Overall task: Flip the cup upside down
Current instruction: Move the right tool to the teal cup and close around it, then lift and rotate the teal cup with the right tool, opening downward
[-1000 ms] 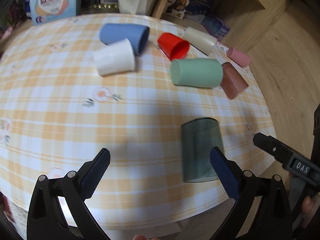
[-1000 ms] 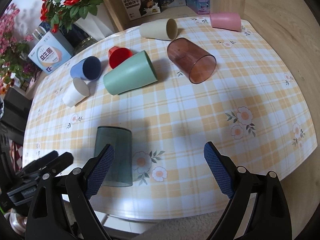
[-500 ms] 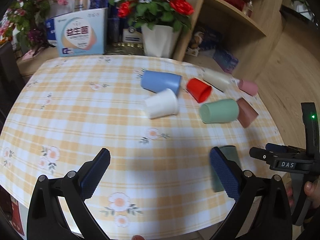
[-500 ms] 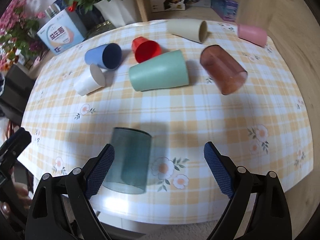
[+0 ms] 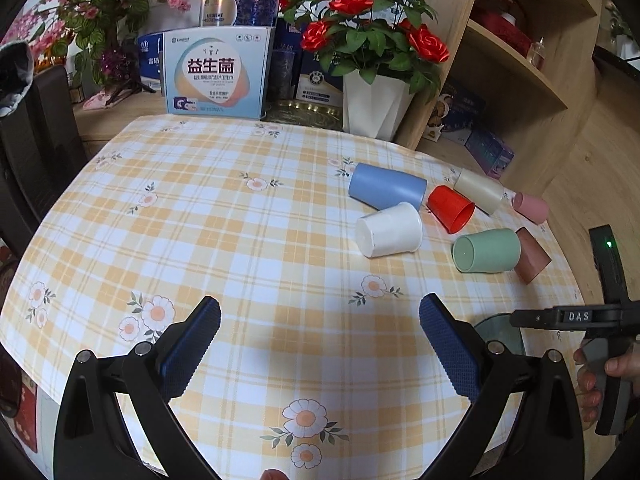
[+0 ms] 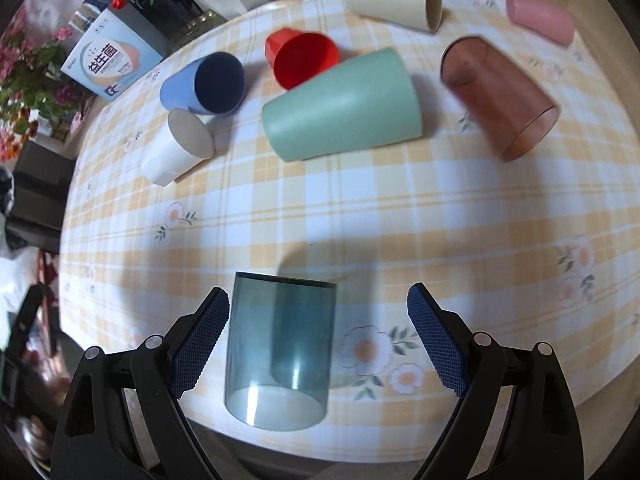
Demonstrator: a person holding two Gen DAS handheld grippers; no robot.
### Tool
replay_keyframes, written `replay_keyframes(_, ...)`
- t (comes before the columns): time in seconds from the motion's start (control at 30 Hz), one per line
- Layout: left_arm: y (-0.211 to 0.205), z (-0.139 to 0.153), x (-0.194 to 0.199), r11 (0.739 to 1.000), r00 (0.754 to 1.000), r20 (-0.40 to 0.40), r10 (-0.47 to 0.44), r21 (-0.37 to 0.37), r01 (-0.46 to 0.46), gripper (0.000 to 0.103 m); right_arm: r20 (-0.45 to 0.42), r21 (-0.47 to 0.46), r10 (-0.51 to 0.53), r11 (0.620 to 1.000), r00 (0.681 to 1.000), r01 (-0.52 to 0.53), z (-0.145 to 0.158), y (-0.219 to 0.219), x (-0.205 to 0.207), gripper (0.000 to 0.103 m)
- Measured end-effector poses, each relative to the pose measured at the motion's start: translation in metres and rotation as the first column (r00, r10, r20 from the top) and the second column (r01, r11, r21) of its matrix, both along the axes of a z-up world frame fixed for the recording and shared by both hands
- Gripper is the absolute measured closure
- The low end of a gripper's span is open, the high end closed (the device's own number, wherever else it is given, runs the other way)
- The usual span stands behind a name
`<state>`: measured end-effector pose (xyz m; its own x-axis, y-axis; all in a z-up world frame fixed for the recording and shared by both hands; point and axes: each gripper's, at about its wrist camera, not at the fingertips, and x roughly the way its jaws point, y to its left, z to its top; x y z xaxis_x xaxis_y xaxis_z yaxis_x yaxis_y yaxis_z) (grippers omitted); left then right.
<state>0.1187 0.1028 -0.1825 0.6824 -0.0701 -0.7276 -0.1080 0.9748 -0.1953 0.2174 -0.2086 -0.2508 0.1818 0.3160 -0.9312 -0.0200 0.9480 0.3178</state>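
Observation:
A clear teal cup (image 6: 280,352) stands at the near edge of the checked table, between the open fingers of my right gripper (image 6: 318,344) and closer to the left finger, untouched. In the left wrist view only its top (image 5: 498,330) shows behind the right finger. My left gripper (image 5: 320,348) is open and empty above the tablecloth. The right tool (image 5: 600,320) shows at the right edge of that view.
Several cups lie on their sides at the far right of the table (image 5: 240,240): blue (image 6: 204,84), white (image 6: 176,152), red (image 6: 300,56), green (image 6: 344,106), brown (image 6: 500,96), cream (image 6: 396,0), pink (image 6: 540,16). Boxes, a rose vase (image 5: 376,104) and shelves stand behind.
My left gripper has pulled back and swung left, away from the teal cup. My right gripper has moved in, so the teal cup now sits between its fingers.

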Motion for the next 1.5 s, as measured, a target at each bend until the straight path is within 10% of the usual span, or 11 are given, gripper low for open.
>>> replay_keyframes(0.7, 0.002, -0.016, 0.000, 0.998, 0.998, -0.056, 0.001, -0.060, -0.005, 0.006, -0.150, -0.046, 0.006, 0.999, 0.989, -0.013, -0.034, 0.028, 0.013, 0.040)
replay_keyframes(1.5, -0.015, -0.008, -0.006, 0.998, 0.999, -0.054, -0.002, -0.065, -0.002, 0.006, 0.179, -0.037, 0.019, 0.999, 0.984, -0.013, 0.024, -0.015, -0.057, 0.041)
